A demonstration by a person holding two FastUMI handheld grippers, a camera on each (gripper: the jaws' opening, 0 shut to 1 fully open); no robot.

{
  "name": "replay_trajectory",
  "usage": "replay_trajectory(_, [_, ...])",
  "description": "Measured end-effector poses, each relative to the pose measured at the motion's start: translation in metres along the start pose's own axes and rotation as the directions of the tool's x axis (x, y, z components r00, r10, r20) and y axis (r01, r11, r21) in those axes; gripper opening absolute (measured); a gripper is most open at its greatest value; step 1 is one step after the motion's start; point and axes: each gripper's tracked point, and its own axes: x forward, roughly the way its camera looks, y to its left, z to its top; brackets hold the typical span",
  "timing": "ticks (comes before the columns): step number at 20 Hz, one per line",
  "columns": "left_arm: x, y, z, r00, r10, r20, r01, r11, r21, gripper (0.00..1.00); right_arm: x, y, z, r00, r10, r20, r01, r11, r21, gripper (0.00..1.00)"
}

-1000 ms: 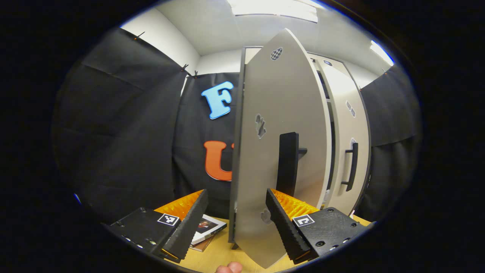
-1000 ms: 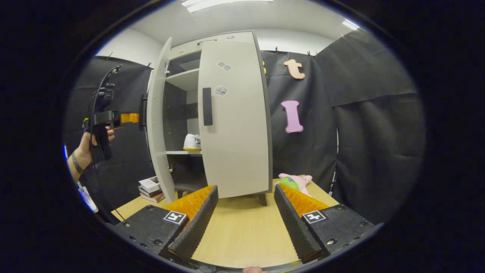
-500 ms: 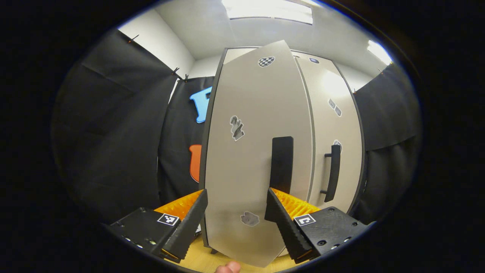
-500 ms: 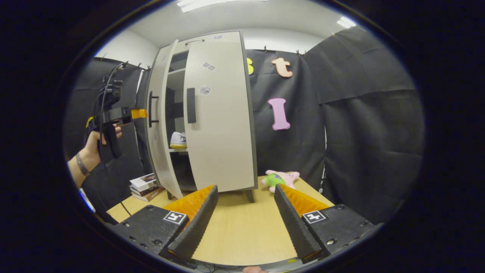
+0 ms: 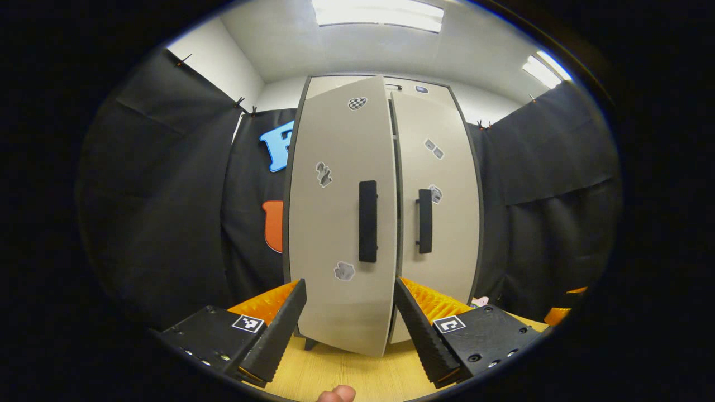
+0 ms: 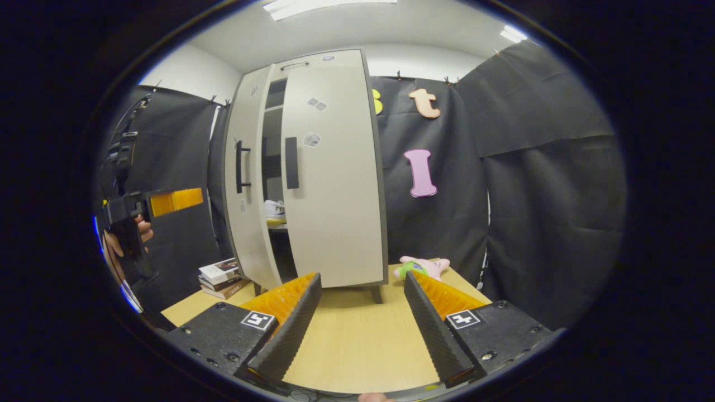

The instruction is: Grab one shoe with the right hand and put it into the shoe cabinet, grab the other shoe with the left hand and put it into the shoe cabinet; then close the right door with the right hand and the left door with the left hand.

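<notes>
On the wooden desk stands the smooth grey shoe cabinet; stickers too small to read. Left door ajar, shoe inside. Both grippers' jaws released, empty.

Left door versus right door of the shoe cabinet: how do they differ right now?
The left door stands slightly ajar, with a gap showing a white shoe inside; the right door looks shut against the cabinet. In the left gripper view the left door juts forward of the right door. Both are pale, stickered, with dark vertical handles.
</notes>
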Motion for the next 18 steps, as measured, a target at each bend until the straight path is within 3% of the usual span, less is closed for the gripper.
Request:
replay_trajectory(8, [-0.068, -0.019, -0.034, 0.999, -0.009, -0.050, 0.008, 1.000, -0.012, 0.94, -0.011, 0.037, 0.014, 0.997, 0.070, 0.031, -0.070, 0.998, -0.001, 0.94])
replay_trajectory(18, [-0.086, -0.016, -0.059, 0.996, -0.001, -0.084, 0.000, 1.000, -0.014, 0.95, -0.031, 0.049, 0.019, 0.996, 0.067, 0.065, -0.065, 0.997, -0.033, 0.96])
